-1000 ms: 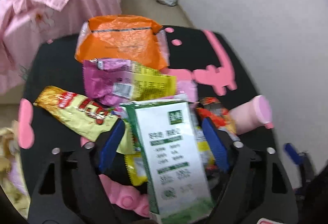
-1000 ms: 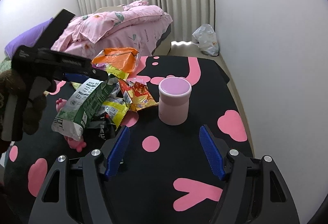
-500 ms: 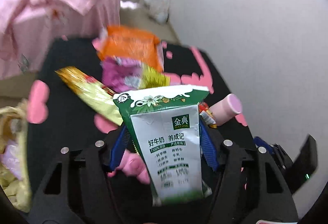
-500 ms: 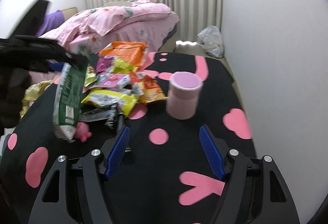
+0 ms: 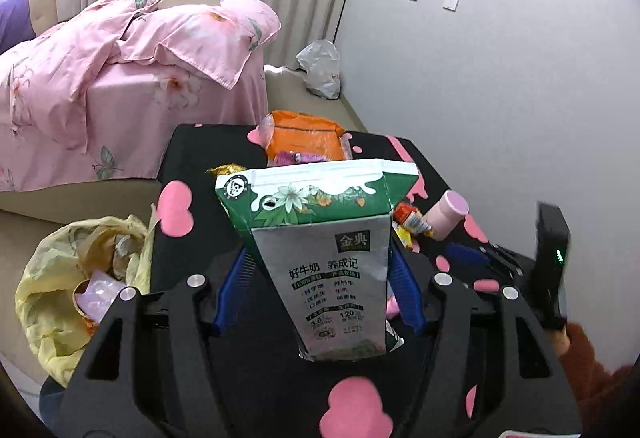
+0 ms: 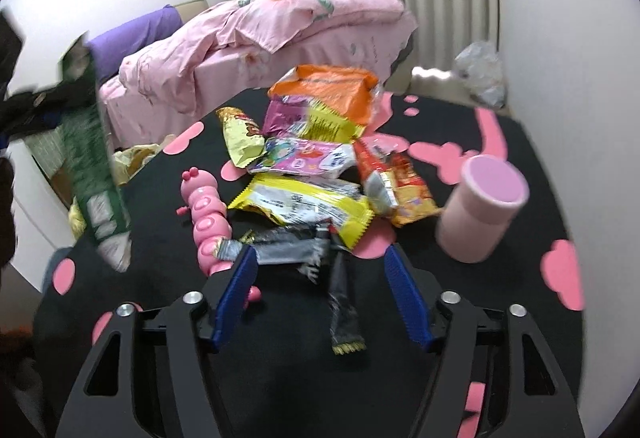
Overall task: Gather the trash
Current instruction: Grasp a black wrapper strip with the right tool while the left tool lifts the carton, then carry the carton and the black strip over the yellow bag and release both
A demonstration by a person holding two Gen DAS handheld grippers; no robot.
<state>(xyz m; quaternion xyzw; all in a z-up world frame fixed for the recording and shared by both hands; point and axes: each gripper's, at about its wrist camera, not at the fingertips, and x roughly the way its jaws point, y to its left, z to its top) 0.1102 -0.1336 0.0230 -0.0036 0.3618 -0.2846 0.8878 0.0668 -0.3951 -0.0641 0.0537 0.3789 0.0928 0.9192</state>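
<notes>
While my left gripper (image 5: pixel 318 288) hangs above the black table (image 5: pixel 192 153) with its pink blotches, its blue pads are clamped on a green-and-white milk carton (image 5: pixel 320 262), one pad on each side wall; the carton stands upright between them, clear of the tabletop, its flattened top edge uppermost. Off the table's left edge, lower down, a yellow plastic trash bag (image 5: pixel 52 278) gapes open with scraps already inside. Behind the carton lies an orange snack bag (image 5: pixel 306 139), and to its right a pink cylindrical cup (image 5: pixel 448 213) stands on the table.

From my right side, the same carton (image 6: pixel 94 161) shows blurred at the far left, held aloft over the table's left edge. Next comes a pink caterpillar toy (image 6: pixel 206 213) lying on the cloth, then the heap of wrappers: a gold one (image 6: pixel 240 137), a purple-and-yellow one (image 6: pixel 308 119), a yellow packet (image 6: pixel 304 203), a silver-black wrapper (image 6: pixel 288 250) and a red-orange packet (image 6: pixel 394 177), with the orange bag (image 6: pixel 328 89) at the back. A dark strip wrapper (image 6: pixel 342 310) lies between my fingers.

My right gripper (image 6: pixel 322 298) has just been closing a little, yet its jaws stand wide apart, the pads pressing on nothing; I cannot tell whether they touch the wrappers below. The pink cup (image 6: pixel 480 205) stands farther right, apart from the heap.
</notes>
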